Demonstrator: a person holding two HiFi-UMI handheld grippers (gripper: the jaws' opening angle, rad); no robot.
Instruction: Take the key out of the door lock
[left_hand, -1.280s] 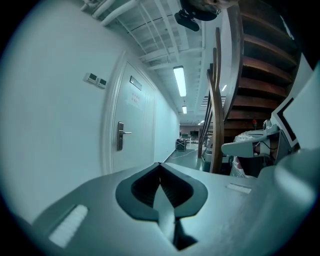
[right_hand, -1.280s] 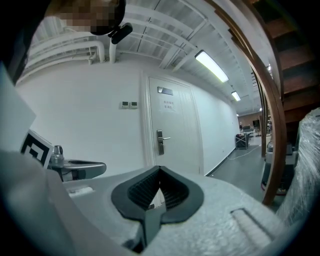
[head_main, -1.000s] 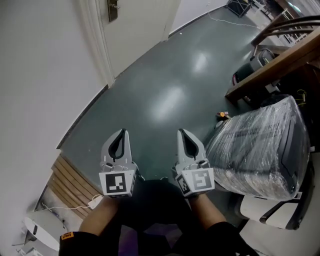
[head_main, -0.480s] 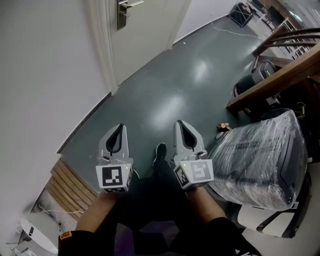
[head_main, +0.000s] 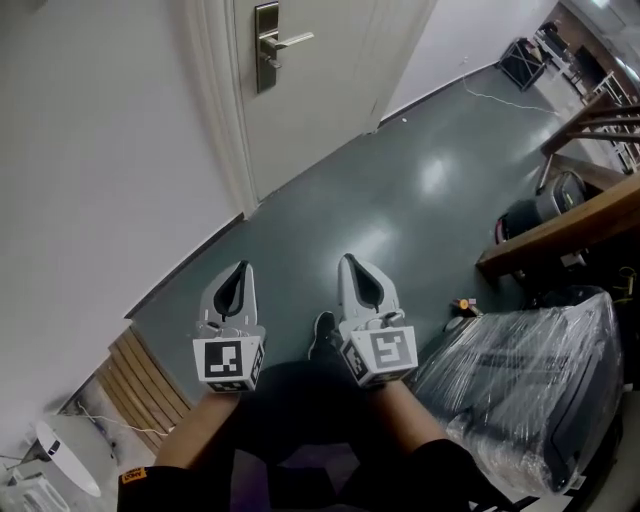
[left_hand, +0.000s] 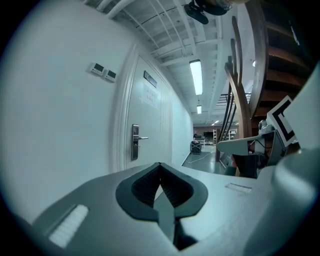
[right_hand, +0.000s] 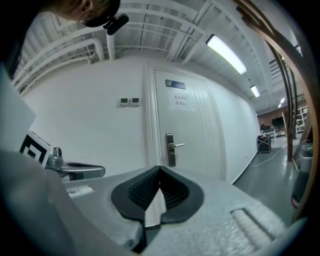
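Note:
A white door (head_main: 320, 90) stands ahead, with a metal lock plate and lever handle (head_main: 268, 46) on its left side; the plate also shows as door lock (left_hand: 135, 142) and door lock (right_hand: 171, 149). The key is too small to make out. My left gripper (head_main: 236, 280) and right gripper (head_main: 362, 278) are held side by side well short of the door, over the dark green floor. Both are shut with nothing between the jaws. In the gripper views the left gripper (left_hand: 160, 167) and right gripper (right_hand: 159, 172) show their pads meeting.
A white wall (head_main: 90, 150) runs along the left. A plastic-wrapped bundle (head_main: 530, 390) sits at the right, beneath a wooden stair rail (head_main: 560, 225). Wooden slats (head_main: 140, 375) lie at the lower left. A shoe (head_main: 322, 332) shows between the grippers.
The view has advanced toward the door and tilted up: the lock plate and handle have come fully into sight. Both grippers stay shut and side by side.

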